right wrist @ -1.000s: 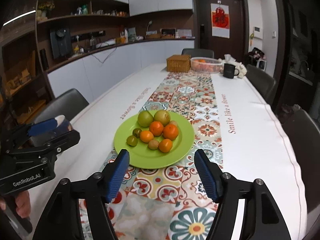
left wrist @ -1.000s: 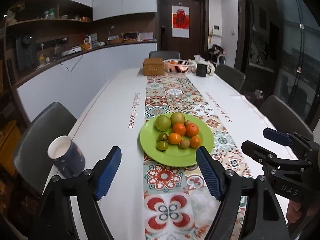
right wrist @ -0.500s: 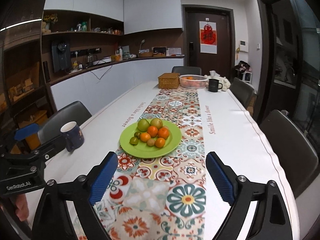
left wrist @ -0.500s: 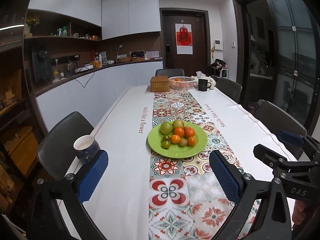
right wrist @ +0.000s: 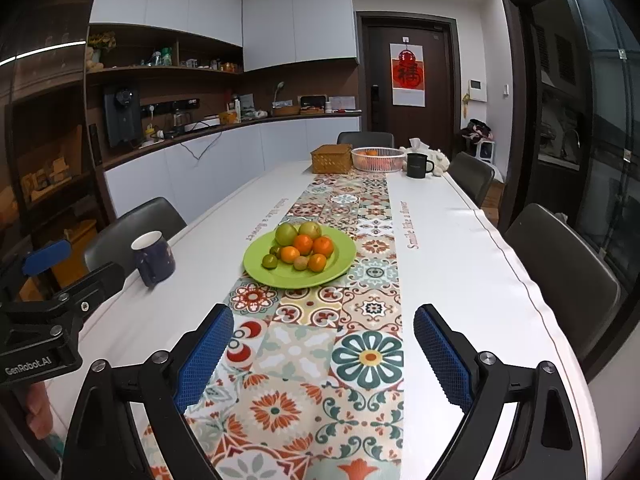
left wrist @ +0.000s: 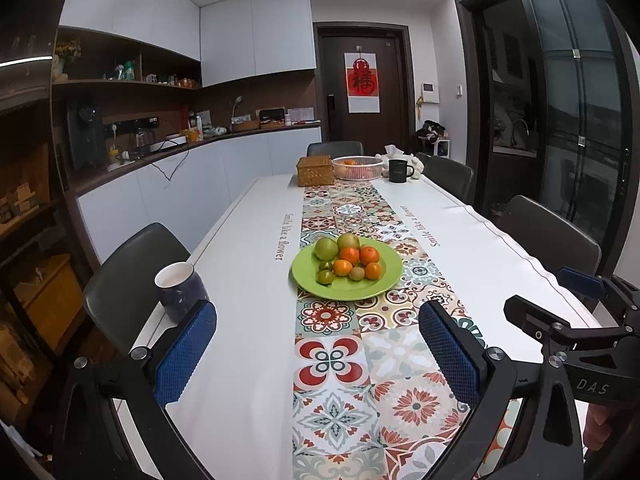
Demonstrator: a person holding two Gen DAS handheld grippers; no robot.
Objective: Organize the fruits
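A green plate (left wrist: 352, 290) on the patterned table runner holds several fruits: oranges (left wrist: 369, 255), large green fruits (left wrist: 326, 248) and small green ones. The plate shows in the right wrist view too (right wrist: 320, 276). My left gripper (left wrist: 318, 350) is open and empty, held above the near end of the table, well short of the plate. My right gripper (right wrist: 324, 354) is also open and empty, beside the left one and equally far back. Each gripper shows at the edge of the other's view.
A dark blue mug (left wrist: 180, 290) stands near the table's left edge. At the far end are a wicker box (left wrist: 315, 171), a white basket (left wrist: 358, 167) with oranges and a black mug (left wrist: 400, 171). Grey chairs (right wrist: 560, 272) line both sides.
Both grippers have pulled back and risen away from the plate, which now looks smaller and farther. Their jaws have opened wider.
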